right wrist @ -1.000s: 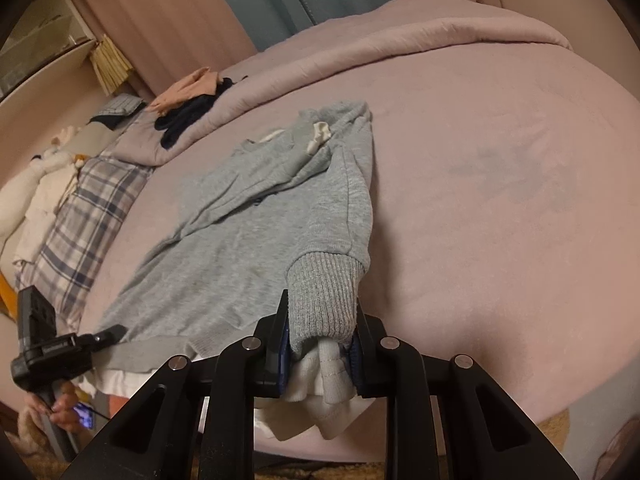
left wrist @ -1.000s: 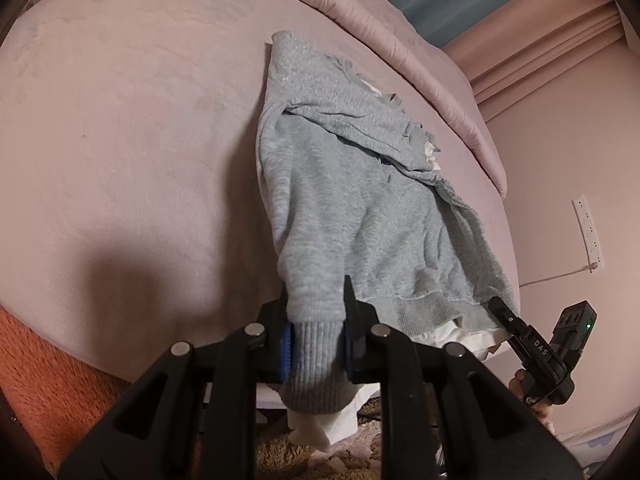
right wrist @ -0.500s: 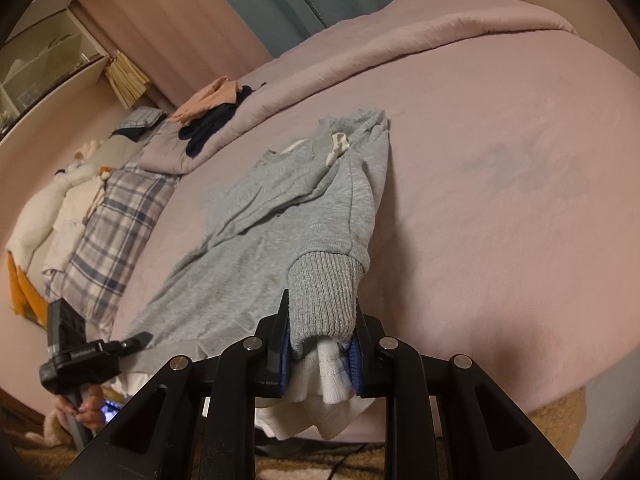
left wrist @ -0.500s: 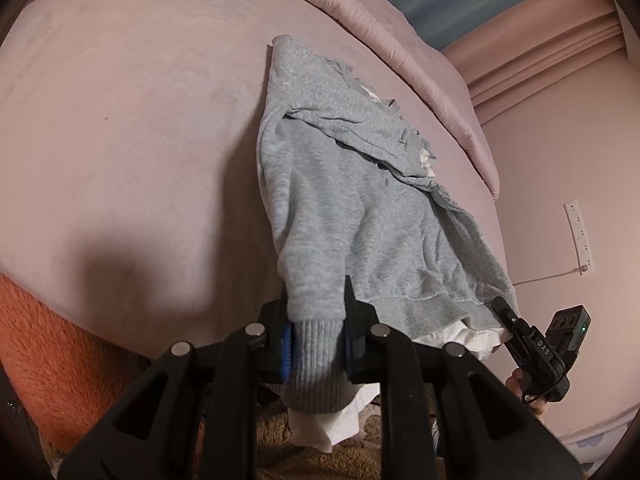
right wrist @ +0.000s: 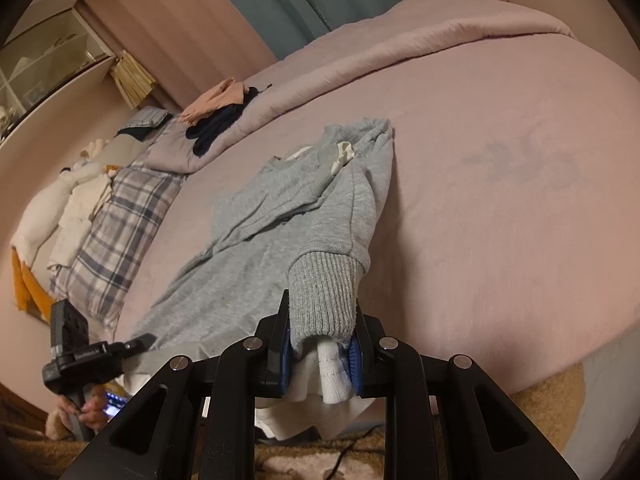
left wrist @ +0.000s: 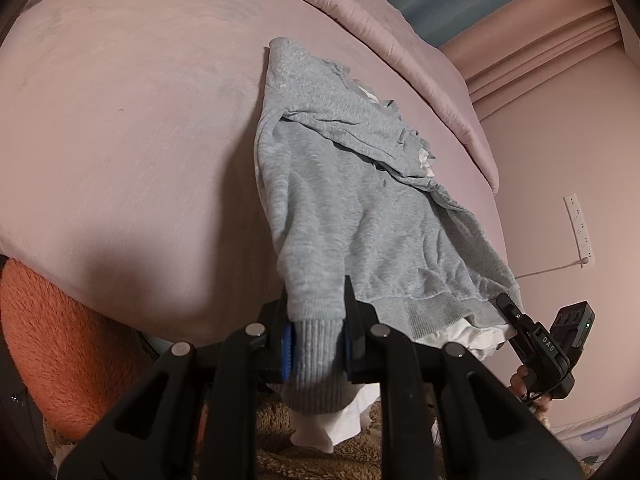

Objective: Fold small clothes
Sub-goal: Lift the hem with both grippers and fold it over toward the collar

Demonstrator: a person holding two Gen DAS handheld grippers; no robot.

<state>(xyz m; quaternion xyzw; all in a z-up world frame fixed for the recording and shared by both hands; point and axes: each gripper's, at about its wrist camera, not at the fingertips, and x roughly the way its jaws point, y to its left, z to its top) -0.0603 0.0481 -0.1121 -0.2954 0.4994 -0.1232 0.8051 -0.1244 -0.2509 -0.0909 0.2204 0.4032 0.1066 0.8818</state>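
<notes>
A pink bedspread [left wrist: 120, 140] covered the bed and carried everything else. A grey sweatshirt [left wrist: 360, 208] with a white inner layer lay on it, body spread flat, both sleeves folded in over the front, neck end toward the far side, ribbed hem at the near edge of the bed.

Left gripper [left wrist: 316, 340] was held low at the near edge, pointing along the garment; its jaws were nearly closed, pinching the ribbed cuff [left wrist: 316, 356] of one sleeve, with white fabric hanging below the cuff. Right gripper [right wrist: 320, 348] was held likewise at the near edge, jaws nearly closed on the other ribbed cuff [right wrist: 324, 292], a white inner cuff [right wrist: 332, 376] protruding from it between the blue pads.

In the left wrist view, the right gripper [left wrist: 540, 344] sat at the hem corner, just beside the white layer. In the right wrist view, the left gripper [right wrist: 100, 356] sat at the opposite hem corner, a hand [right wrist: 90, 416] visible under it.

A plaid pillow [right wrist: 120, 232] lay at the bed's left side, well apart from the sweatshirt. Folded peach and dark clothes [right wrist: 216, 112] rested on the rolled duvet [right wrist: 400, 44].
</notes>
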